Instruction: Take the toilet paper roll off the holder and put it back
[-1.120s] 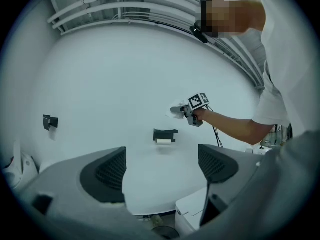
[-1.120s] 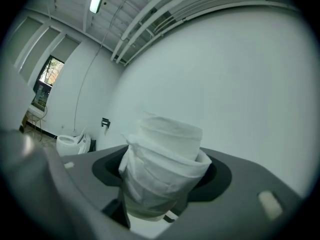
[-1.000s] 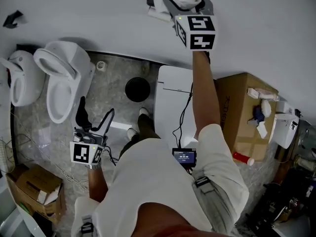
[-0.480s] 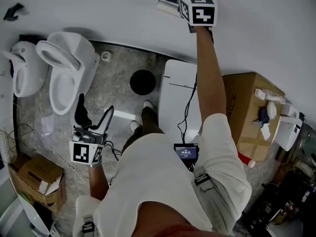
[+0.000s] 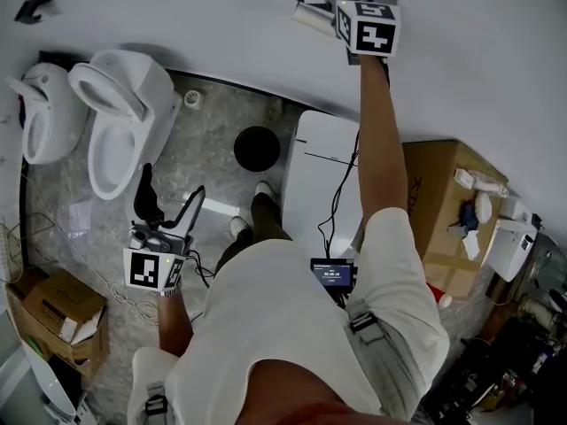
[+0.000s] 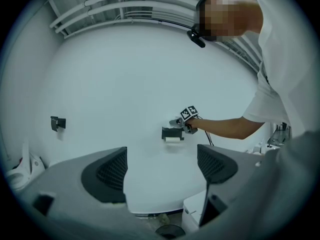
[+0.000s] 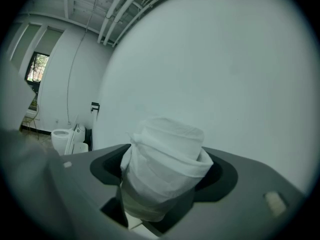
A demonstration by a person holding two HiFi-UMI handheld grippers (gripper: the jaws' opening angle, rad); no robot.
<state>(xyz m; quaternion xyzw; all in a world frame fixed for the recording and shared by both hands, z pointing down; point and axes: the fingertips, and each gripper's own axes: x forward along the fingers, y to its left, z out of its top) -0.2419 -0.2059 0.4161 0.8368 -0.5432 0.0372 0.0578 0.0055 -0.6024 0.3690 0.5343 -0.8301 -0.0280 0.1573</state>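
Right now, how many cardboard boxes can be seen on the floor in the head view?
2. A large cardboard box stands at the person's right, small items on top; a smaller open cardboard box sits at lower left. Clutter at lower right may hide more.

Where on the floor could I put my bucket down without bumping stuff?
The marble floor is bare between the open toilet and the black round bin. The top of the closed white toilet is bare too. Crowded: the right edge of the big cardboard box, and the corner by the small carton.
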